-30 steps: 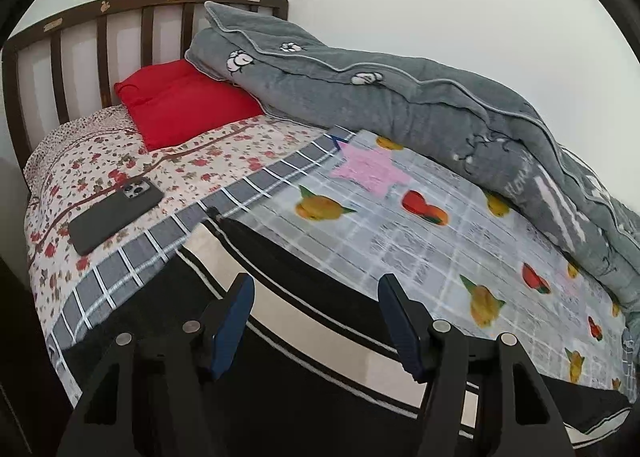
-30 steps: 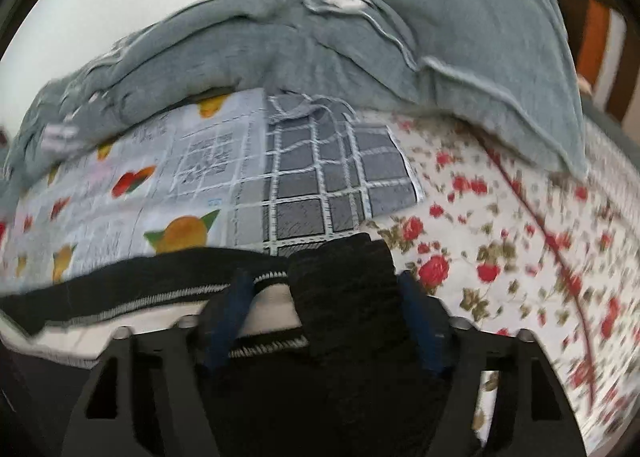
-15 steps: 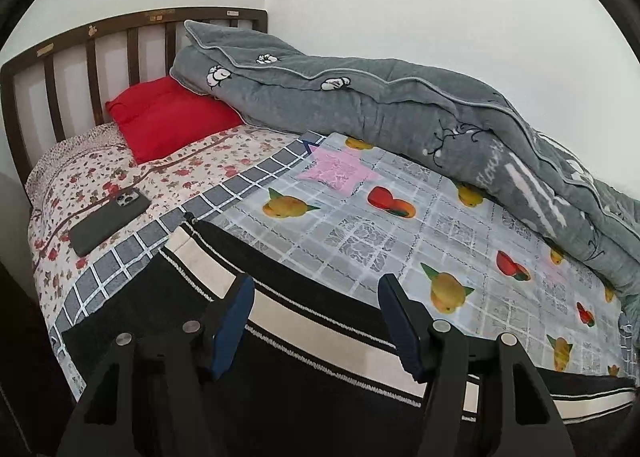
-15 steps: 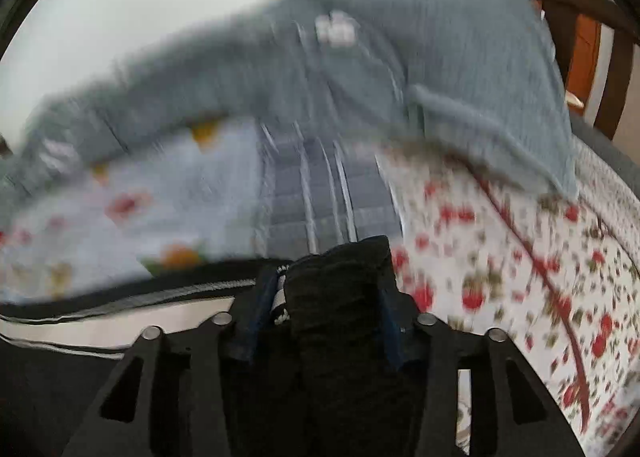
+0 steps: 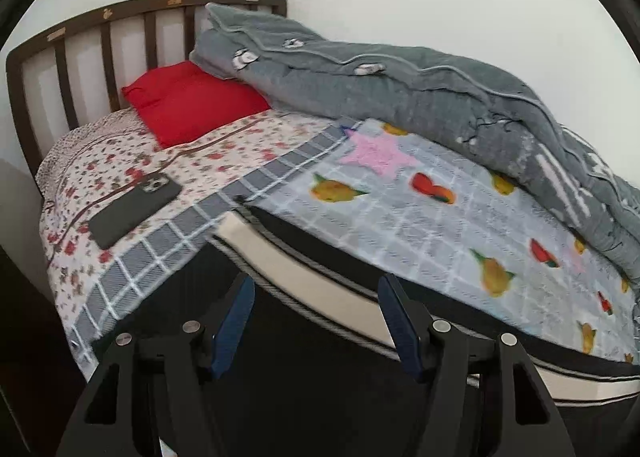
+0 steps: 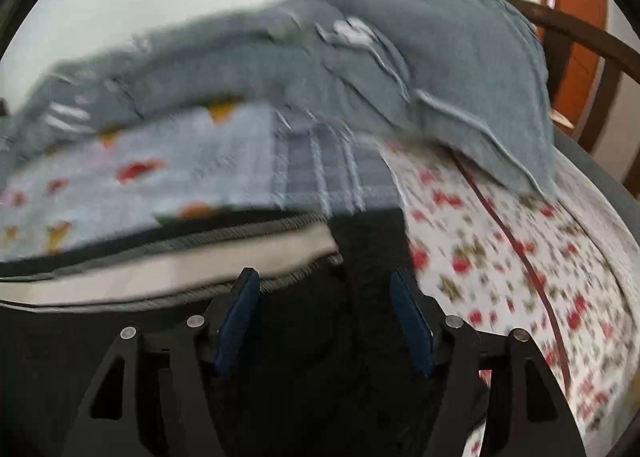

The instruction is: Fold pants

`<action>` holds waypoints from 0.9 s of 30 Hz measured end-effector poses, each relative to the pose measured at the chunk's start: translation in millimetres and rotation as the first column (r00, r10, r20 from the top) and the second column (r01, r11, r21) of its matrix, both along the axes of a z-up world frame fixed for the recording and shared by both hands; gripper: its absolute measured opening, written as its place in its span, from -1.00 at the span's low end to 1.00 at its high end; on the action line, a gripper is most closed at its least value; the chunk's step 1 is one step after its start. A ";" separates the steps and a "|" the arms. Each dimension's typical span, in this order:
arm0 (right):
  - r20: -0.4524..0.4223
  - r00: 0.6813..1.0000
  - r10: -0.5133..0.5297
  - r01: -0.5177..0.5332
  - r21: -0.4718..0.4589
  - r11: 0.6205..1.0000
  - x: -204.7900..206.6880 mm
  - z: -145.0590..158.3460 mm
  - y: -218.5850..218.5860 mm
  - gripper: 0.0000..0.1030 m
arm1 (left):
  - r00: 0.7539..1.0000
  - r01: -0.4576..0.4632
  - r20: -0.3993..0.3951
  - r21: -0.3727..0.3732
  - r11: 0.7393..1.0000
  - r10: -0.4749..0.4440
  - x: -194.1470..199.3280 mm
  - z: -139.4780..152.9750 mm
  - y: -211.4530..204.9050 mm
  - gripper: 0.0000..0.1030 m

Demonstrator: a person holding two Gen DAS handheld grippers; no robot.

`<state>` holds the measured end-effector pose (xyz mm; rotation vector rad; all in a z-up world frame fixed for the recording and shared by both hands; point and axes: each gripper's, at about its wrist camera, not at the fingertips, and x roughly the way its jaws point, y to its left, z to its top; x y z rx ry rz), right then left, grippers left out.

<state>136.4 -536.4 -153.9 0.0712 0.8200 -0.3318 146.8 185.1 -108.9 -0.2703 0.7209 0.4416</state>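
The black pants (image 5: 312,385) with a cream side stripe (image 5: 304,277) lie spread along the near edge of the bed. My left gripper (image 5: 316,309) hovers open just over the black cloth, gripping nothing. In the blurred right wrist view, a black ribbed end of the pants (image 6: 368,253) runs up between the fingers of my right gripper (image 6: 324,301). Its jaws are opening, and the blue pads (image 6: 410,317) stand off the cloth. The cream stripe (image 6: 180,269) stretches away to the left of it.
A dark phone (image 5: 134,209) lies on the floral sheet (image 5: 224,153) left of the pants. A red pillow (image 5: 192,101) leans at the wooden headboard (image 5: 104,21). A bunched grey duvet (image 5: 400,89) fills the wall side, above the fruit-print blanket (image 5: 440,225).
The right gripper's pads squeezed the black ribbed end half a second ago and now stand wider, off the cloth. The left gripper drew back, then came forward again, jaws unchanged.
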 end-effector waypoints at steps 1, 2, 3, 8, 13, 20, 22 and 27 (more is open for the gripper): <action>-0.002 0.999 -0.032 0.032 -0.017 0.999 -2.9 0.7 1.4 0.29 | 1.000 0.000 -0.011 -0.010 1.000 0.000 -0.8 -3.0 10.3 0.21; 0.008 0.999 -0.045 0.045 -0.012 0.999 -6.6 3.9 2.9 0.29 | 1.000 0.007 -0.024 -0.028 1.000 -0.007 -1.1 -6.9 21.7 0.21; 0.028 0.998 -0.055 0.055 0.011 0.998 -12.2 10.4 5.7 0.29 | 0.999 0.015 -0.033 -0.042 0.999 -0.017 -0.7 -10.2 29.8 0.21; 0.086 0.995 -0.059 0.058 0.017 0.998 -23.5 36.7 37.5 0.29 | 0.999 0.007 -0.031 -0.091 0.996 -0.010 4.3 -26.8 75.7 0.20; 0.083 0.996 0.015 -0.014 -0.010 1.000 -14.9 46.8 93.6 0.29 | 0.997 0.058 -0.045 -0.143 0.988 -0.065 35.4 -39.9 105.0 0.17; 0.059 0.968 0.243 -0.244 0.001 0.970 26.8 38.7 195.7 0.29 | 0.991 0.113 -0.057 -0.137 0.984 -0.122 72.2 -56.4 113.6 -0.64; 0.056 0.946 0.318 -0.320 0.010 0.948 37.9 35.5 229.3 0.29 | 0.988 0.148 0.059 -0.152 0.977 -0.141 63.4 -46.5 116.2 -0.68; 0.054 0.869 0.492 -0.492 -0.001 0.870 59.5 27.0 297.4 0.29 | 0.991 0.130 0.016 -0.128 0.983 -0.129 78.2 -55.8 116.6 -0.68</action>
